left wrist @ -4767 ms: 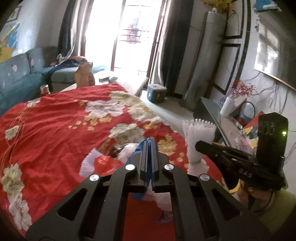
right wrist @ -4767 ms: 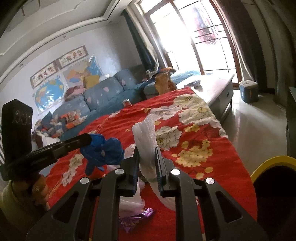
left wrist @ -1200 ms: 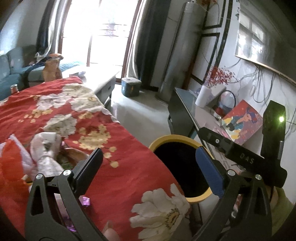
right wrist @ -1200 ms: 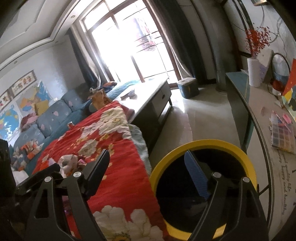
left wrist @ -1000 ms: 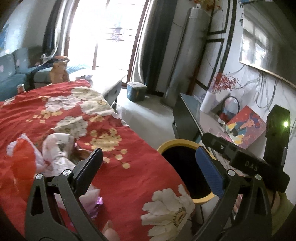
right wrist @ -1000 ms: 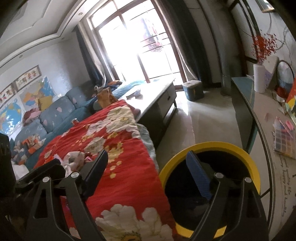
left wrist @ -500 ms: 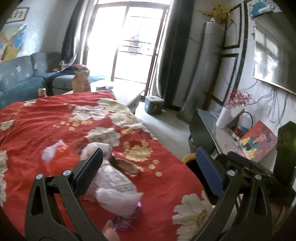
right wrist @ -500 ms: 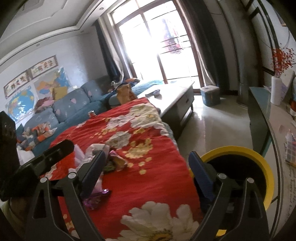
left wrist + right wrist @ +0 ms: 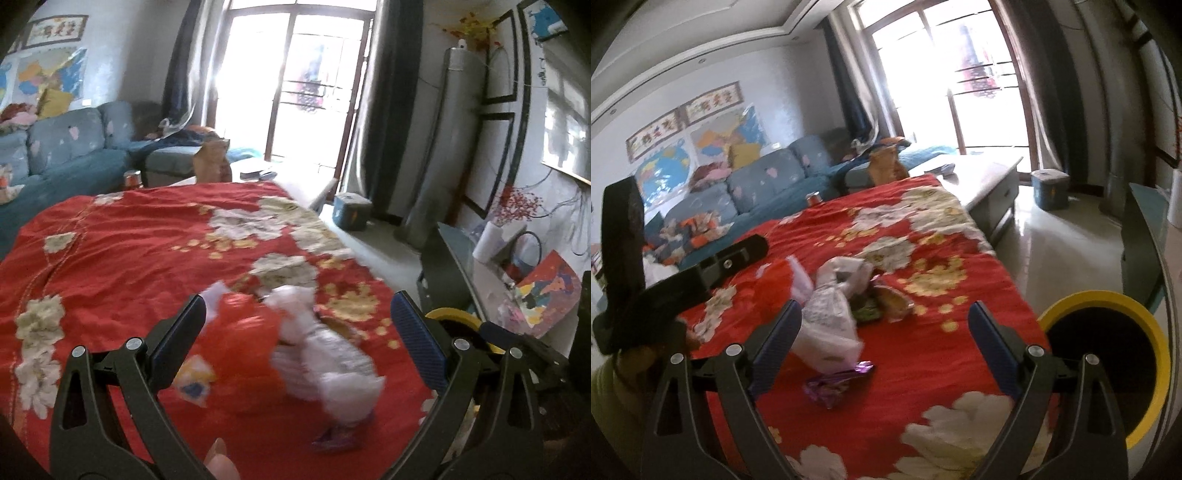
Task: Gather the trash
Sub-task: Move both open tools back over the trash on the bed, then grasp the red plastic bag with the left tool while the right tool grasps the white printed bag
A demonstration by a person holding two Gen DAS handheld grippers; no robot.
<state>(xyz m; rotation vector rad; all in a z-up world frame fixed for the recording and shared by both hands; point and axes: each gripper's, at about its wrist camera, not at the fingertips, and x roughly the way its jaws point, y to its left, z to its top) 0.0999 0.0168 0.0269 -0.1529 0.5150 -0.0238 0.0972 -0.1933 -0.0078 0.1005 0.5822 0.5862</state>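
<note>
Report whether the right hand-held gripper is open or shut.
Open: the right hand-held gripper has its fingers spread wide, holding nothing.

A home living room: blue sofa [image 9: 768, 184], wall maps [image 9: 665, 170], balcony doors [image 9: 306, 92].

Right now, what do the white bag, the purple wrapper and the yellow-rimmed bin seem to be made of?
White bag: thin plastic film, crinkled and translucent, with faint print.
Purple wrapper: probably metallised foil, since its creases glint.
Yellow-rimmed bin: likely hard plastic, smooth and evenly coloured; its dark interior is hard to judge.
</note>
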